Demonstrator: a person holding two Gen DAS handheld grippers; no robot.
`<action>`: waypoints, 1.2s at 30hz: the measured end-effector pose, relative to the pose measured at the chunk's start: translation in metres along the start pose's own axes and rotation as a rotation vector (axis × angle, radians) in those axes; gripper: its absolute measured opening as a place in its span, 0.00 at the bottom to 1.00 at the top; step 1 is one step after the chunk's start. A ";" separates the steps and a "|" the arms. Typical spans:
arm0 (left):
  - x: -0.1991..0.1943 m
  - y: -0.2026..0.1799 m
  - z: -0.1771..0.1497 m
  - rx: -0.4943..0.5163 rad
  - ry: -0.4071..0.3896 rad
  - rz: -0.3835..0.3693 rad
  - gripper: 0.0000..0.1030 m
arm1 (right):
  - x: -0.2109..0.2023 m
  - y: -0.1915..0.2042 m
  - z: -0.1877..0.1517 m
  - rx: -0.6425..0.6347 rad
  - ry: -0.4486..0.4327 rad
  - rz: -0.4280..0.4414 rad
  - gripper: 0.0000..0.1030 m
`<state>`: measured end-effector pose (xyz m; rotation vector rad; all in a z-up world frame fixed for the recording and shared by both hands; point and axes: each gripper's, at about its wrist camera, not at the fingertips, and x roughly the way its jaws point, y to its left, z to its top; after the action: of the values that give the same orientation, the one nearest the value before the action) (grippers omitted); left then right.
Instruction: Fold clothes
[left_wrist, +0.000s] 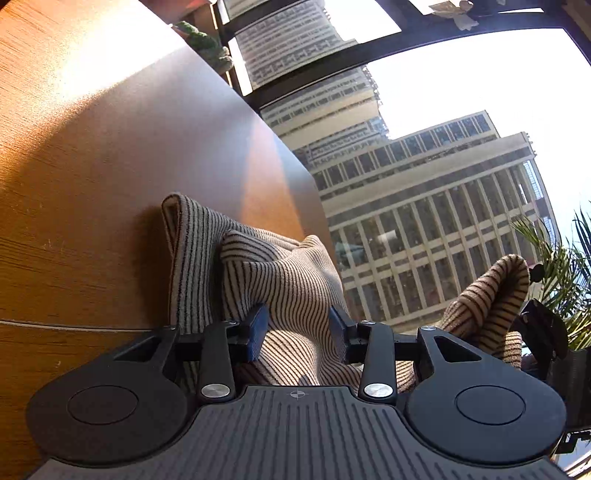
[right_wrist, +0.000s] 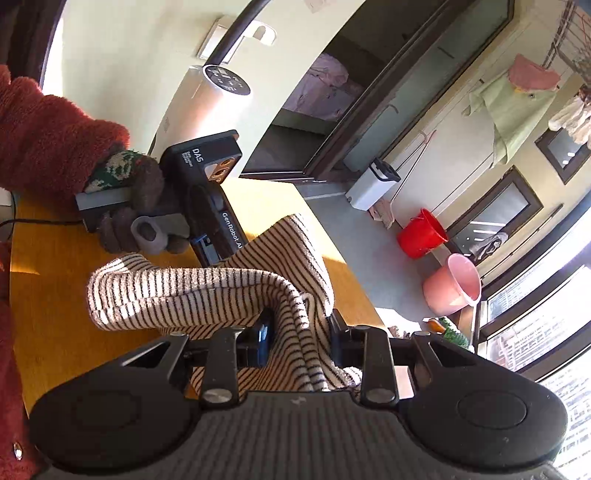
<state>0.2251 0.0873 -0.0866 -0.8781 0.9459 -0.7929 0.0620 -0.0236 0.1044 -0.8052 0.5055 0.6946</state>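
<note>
Left tongs (left_wrist: 299, 332) clamped on a bunched fold of the striped garment (left_wrist: 288, 280); right tongs (right_wrist: 299, 336) clamped on another part of it (right_wrist: 207, 291). Gripped at two places, probably to keep the cloth spread and controlled for the next fold. Garment partly lifted, its far end draped on the wooden counter (left_wrist: 110, 184) near the window-side edge. Gloved hand (right_wrist: 129, 206) on the left tool's handle.

Red bucket (right_wrist: 421, 234) beside pink bucket (right_wrist: 452, 282); potted palm (left_wrist: 561, 266) by window.
</note>
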 end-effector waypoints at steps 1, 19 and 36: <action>0.000 0.002 0.001 -0.006 -0.002 0.001 0.36 | 0.018 -0.012 -0.005 0.041 0.017 0.018 0.29; -0.011 -0.129 -0.057 0.656 -0.177 0.268 0.67 | 0.097 -0.106 -0.116 0.861 -0.026 0.243 0.55; -0.005 -0.100 -0.049 0.527 -0.123 0.417 0.48 | 0.063 -0.076 -0.138 0.810 -0.072 -0.080 0.42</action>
<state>0.1605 0.0362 -0.0114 -0.2525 0.7252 -0.5766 0.1398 -0.1470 0.0175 -0.0379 0.6216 0.3841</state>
